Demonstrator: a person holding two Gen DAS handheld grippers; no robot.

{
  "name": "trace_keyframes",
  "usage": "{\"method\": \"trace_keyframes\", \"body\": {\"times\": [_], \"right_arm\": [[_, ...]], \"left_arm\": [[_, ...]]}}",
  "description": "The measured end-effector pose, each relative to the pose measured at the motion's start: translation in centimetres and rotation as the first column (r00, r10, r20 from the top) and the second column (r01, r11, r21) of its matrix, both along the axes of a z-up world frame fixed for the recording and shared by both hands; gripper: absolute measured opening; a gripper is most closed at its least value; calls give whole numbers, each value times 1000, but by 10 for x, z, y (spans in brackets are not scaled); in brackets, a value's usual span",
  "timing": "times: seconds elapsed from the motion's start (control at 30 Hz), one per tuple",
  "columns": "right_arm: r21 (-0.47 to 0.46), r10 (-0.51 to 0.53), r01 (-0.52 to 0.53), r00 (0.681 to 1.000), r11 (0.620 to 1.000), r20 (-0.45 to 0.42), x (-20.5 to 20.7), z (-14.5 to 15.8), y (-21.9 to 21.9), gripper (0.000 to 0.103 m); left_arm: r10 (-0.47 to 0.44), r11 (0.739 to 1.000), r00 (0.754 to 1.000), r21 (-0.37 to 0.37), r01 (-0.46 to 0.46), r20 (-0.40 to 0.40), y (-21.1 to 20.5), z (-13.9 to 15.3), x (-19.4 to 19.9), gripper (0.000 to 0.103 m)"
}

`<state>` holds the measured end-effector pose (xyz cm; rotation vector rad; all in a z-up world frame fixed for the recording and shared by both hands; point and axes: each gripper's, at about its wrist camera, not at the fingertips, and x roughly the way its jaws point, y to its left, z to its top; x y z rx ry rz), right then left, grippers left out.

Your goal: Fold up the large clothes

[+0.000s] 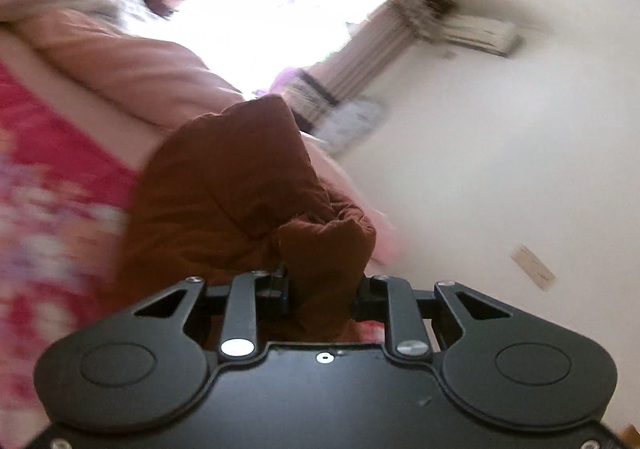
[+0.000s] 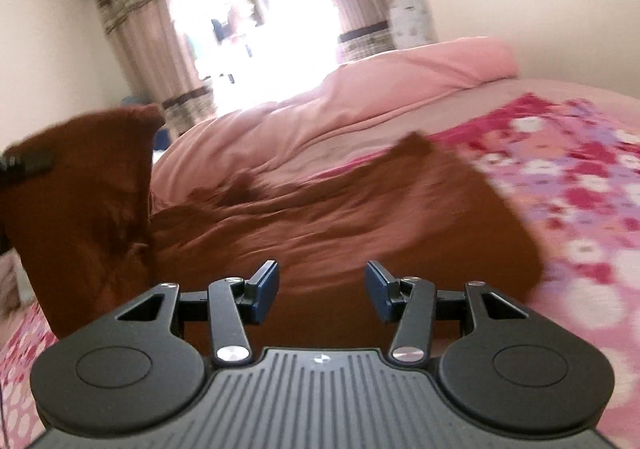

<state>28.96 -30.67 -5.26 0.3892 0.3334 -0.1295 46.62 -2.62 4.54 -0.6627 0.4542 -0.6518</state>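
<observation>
Mid-fold. Left gripper (image 1: 320,289) clamped on a bunched corner of the brown garment (image 2: 320,221), lifted off the bed (image 2: 592,329). Right gripper (image 2: 322,285) spread wide, empty, hovering above the garment's near edge. Rest of garment lying flat across the floral bedspread (image 2: 580,185), far corner near the pink duvet (image 2: 360,109) toward the bed's far edge.

Advice: carry the raised corner straight across, keep fabric taut, pin the flat part with the right. Both views motion-blurred.

Count: 1 garment, 2 grippers, 1 duvet, 1 bedspread.
</observation>
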Motion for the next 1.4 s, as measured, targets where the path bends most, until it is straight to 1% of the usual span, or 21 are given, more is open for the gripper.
{"method": "trace_keyframes", "body": {"times": [0.1, 0.2, 0.23, 0.27, 0.3, 0.33, 0.37, 0.43, 0.53, 0.63, 0.73, 0.77, 0.83, 0.9, 1.0, 1.1, 1.23, 1.27, 1.33, 1.37, 1.4], "right_arm": [[28, -67, 67, 998, 997, 9, -20, -2, -33, 59], [43, -124, 124, 992, 991, 5, -39, -6, -61, 59], [44, -137, 136, 991, 990, 0, -41, -6, -67, 59], [45, -151, 151, 989, 988, -7, -46, -8, -75, 59], [45, -160, 161, 987, 986, -15, -49, -9, -80, 59], [47, -172, 173, 985, 984, -24, -53, -10, -85, 59], [52, -180, 182, 983, 982, -29, -56, -11, -90, 59], [68, -181, 183, 983, 981, -33, -62, -11, -100, 59], [94, -161, 162, 987, 982, -14, -67, -11, -108, 59], [193, -114, 110, 994, 975, 6, -69, -11, -113, 60], [324, -36, 20, 998, 946, 45, -59, -14, -117, 61], [359, -11, -11, 998, 933, 58, -53, -15, -117, 62], [410, 24, -49, 998, 911, 66, -41, -15, -117, 64], [461, 57, -81, 996, 884, 67, -25, -17, -117, 64], [565, 67, -89, 996, 821, 60, 0, -25, -121, 65], [657, 73, -100, 995, 747, 68, 18, -36, -127, 69], [705, 57, -71, 997, 706, 43, 30, -36, -130, 71], [710, 58, -73, 997, 701, 45, 32, -35, -130, 72], [694, 44, -43, 999, 719, 17, 39, -32, -132, 73], [681, 31, -24, 1000, 732, 1, 42, -30, -134, 60], [670, 31, -18, 1000, 742, -6, 45, -28, -134, 46]], "left_arm": [[-100, 995, 995, 3, 100, 9, -67, -1, 3, 22], [-178, 982, 984, 54, 179, -26, -137, -28, 8, 23], [-202, 974, 978, 95, 206, -52, -162, -43, 12, 26], [-222, 964, 971, 129, 232, -88, -181, -57, 17, 37], [-251, 949, 956, 157, 274, -151, -201, -76, 25, 56], [-302, 928, 927, 155, 339, -221, -216, -94, 34, 57], [-328, 919, 912, 138, 368, -248, -223, -104, 38, 57], [-344, 922, 914, 106, 372, -217, -217, -100, 39, 59], [-404, 906, 894, 52, 421, -193, -194, -74, 33, 59], [-362, 916, 923, 136, 378, -129, -151, -45, 16, 60], [-243, 923, 970, 301, 241, -30, -100, -35, -16, 60], [-200, 915, 980, 358, 186, 3, -85, -39, -27, 60], [-135, 879, 989, 468, 94, 55, -59, -53, -44, 60], [-111, 840, 993, 538, 74, 37, -49, -73, -55, 60], [-95, 830, 995, 550, 95, -29, -47, -103, -55, 60], [-99, 810, 994, 577, 101, -34, -51, -116, -48, 60], [-40, 753, 999, 657, 17, 20, -74, -121, -41, 56], [-15, 751, 1000, 661, -4, 24, -73, -122, -38, 54], [10, 778, 1000, 628, -6, -2, -65, -122, -32, 50], [7, 796, 1000, 605, 3, -14, -62, -121, -31, 39], [6, 800, 1000, 600, 3, -13, -61, -118, -32, 38]]}}
